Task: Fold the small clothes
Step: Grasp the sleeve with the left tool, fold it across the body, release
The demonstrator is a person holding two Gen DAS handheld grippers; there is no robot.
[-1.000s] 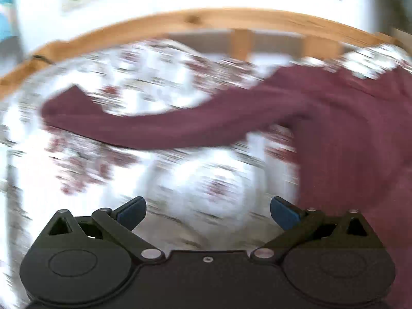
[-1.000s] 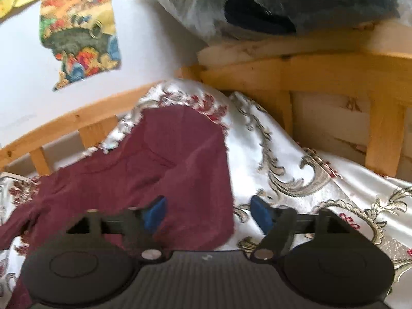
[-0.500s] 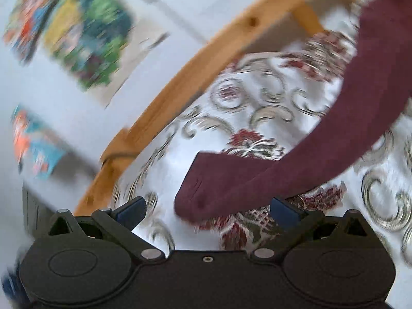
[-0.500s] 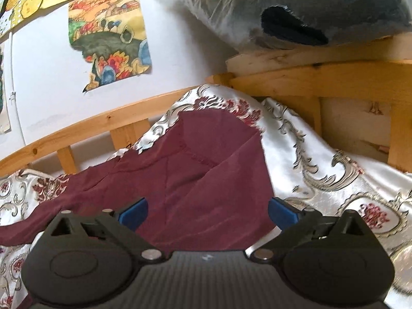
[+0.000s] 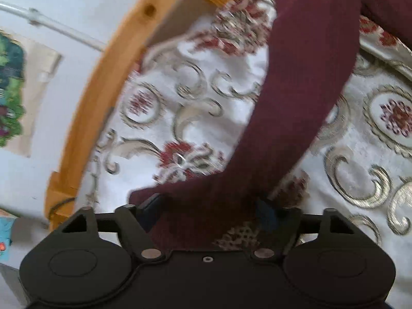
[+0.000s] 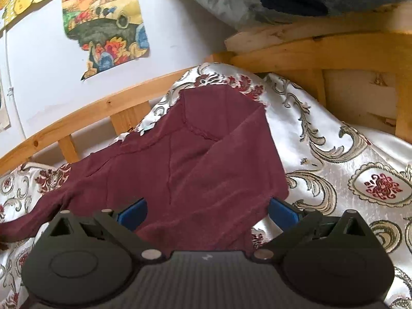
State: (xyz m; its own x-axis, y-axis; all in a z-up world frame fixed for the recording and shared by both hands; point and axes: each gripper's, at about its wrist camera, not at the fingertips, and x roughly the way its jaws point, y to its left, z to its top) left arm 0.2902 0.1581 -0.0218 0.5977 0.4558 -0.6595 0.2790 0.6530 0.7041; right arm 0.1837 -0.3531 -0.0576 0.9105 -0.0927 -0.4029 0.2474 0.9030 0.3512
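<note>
The left gripper (image 5: 209, 212) is closing in on the cuff end of the maroon garment (image 5: 306, 77): its jaws have just been narrowing, and the end of the long sleeve is lying between the 2 blue pads. Whether the pads are already pressing the cloth cannot be told, since blur and the dark fabric are hiding the contact. From this gripper the sleeve is running away ahead and to the upper right, over the patterned bedspread (image 5: 185, 108), with the wooden bed rail (image 5: 103, 82) curving off to the left.

The right gripper (image 6: 207, 209) is standing spread wide, pinching nothing. The near edge of the garment's body (image 6: 200, 164) is lying just ahead of it and between its pads, with bare bedspread (image 6: 334, 170) off to its right.

Judging by this, the step in hand is taking hold of the sleeve end for a first fold. The next move is calling for a firm pinch on the cuff, then carrying it inward across the body, while the right gripper is either steadying or gripping the hem.

Count: 1 garment, 1 sleeve in the left view, 2 grippers, 1 bedspread, and 1 wall picture (image 6: 105, 25) fully visible beyond the right gripper, with the edges of others beside it.
</note>
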